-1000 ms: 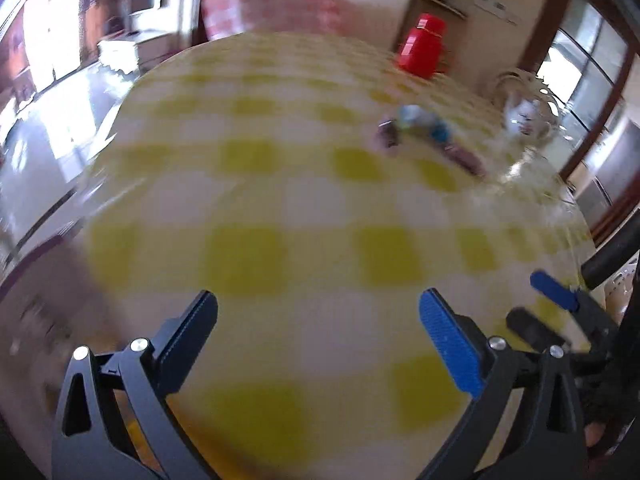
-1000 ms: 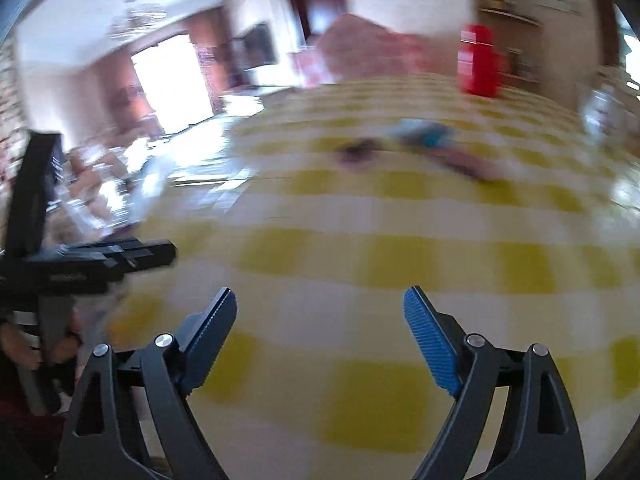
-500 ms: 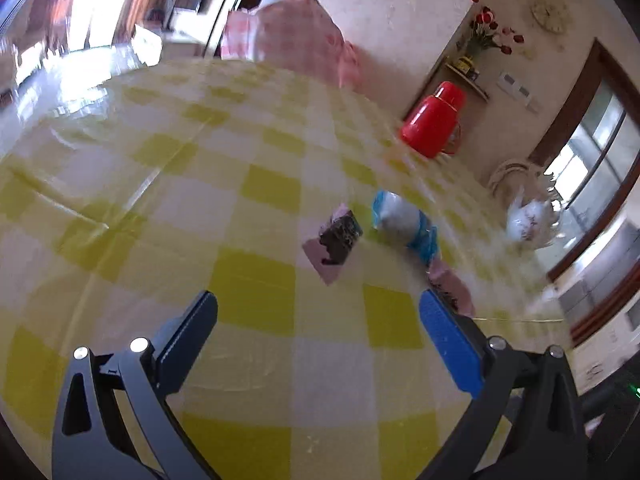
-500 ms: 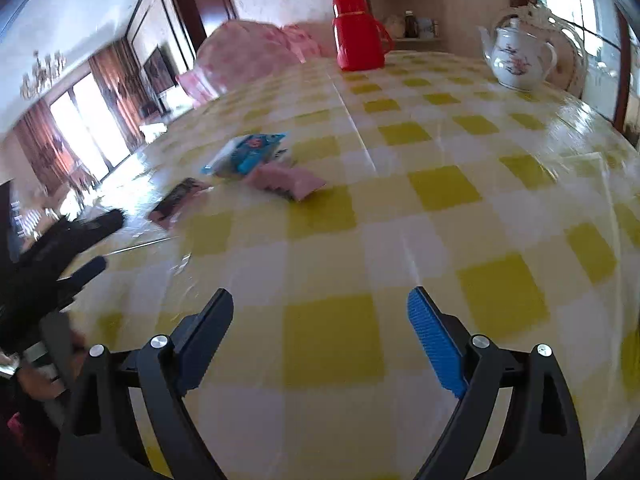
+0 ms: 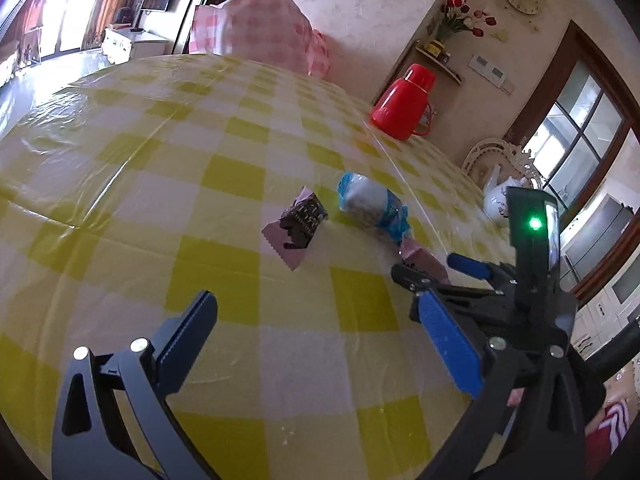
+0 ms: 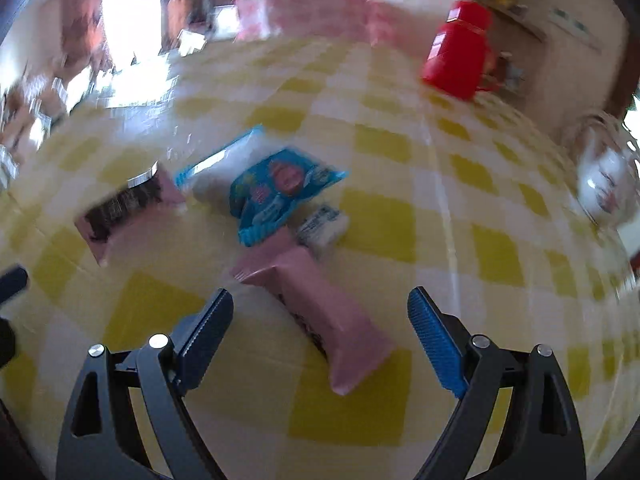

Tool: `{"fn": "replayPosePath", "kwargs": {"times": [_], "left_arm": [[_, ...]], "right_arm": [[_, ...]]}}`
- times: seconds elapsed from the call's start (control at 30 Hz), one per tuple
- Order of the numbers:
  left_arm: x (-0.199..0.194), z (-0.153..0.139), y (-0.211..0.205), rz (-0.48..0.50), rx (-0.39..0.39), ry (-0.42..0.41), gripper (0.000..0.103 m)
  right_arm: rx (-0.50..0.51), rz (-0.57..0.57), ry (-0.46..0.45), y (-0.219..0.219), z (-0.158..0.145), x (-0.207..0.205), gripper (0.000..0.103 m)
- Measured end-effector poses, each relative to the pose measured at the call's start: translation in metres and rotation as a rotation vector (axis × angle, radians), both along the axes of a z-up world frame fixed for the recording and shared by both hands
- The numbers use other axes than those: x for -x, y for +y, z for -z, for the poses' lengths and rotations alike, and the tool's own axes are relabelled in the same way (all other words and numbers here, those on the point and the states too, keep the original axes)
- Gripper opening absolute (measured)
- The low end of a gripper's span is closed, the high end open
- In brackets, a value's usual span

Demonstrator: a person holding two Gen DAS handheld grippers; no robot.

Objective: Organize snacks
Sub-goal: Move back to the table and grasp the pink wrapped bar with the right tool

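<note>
Several snack packets lie together on a yellow-checked table. In the right wrist view a pink bar lies on the cloth between the fingers of my right gripper, which is open with its pads clear of the bar. Beyond it are a blue packet, a small white packet, a white and blue packet and a dark and pink packet. My left gripper is open and empty, short of the dark packet and the white and blue packet. The right gripper partly hides the pink bar.
A red thermos jug stands at the far side of the table, and a white teapot at the far right. A pink-checked chair cover rises behind the table. The left gripper's finger shows at the left edge.
My right gripper has swept left to the snacks, and the pink bar now lies between its fingers. It has come into the left wrist view. The left gripper moved closer, then stayed.
</note>
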State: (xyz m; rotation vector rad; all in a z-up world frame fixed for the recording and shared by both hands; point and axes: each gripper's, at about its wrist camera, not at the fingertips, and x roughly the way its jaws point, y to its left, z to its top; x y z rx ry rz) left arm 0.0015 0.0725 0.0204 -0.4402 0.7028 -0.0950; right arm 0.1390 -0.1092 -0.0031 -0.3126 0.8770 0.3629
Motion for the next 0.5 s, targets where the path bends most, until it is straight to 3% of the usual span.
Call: {"fn": "replayPosePath", "kwargs": {"times": [0.07,0.1,0.13,0.2,0.5], "left_arm": [[0.000,0.001,0.000,0.003,-0.001,0.003,0.101],[-0.001,0.000,0.000,0.004,-0.001,0.004,0.101],[0.000,0.000,0.001,0.004,-0.002,0.005,0.101],[-0.001,0.000,0.001,0.005,-0.002,0.007,0.101],[-0.004,0.004,-0.001,0.018,-0.011,0.033,0.101]], "right_arm": [[-0.058,-0.047,0.036,-0.005,0.000,0.005,0.057],[-0.091,-0.057,0.054,-0.010,-0.001,0.012,0.024],[-0.092,-0.060,0.052,-0.013,-0.001,0.021,0.019],[-0.091,-0.063,0.031,-0.018,-0.001,0.046,0.019],[-0.326,0.125,0.014,-0.076,-0.016,0.132,0.019]]}}
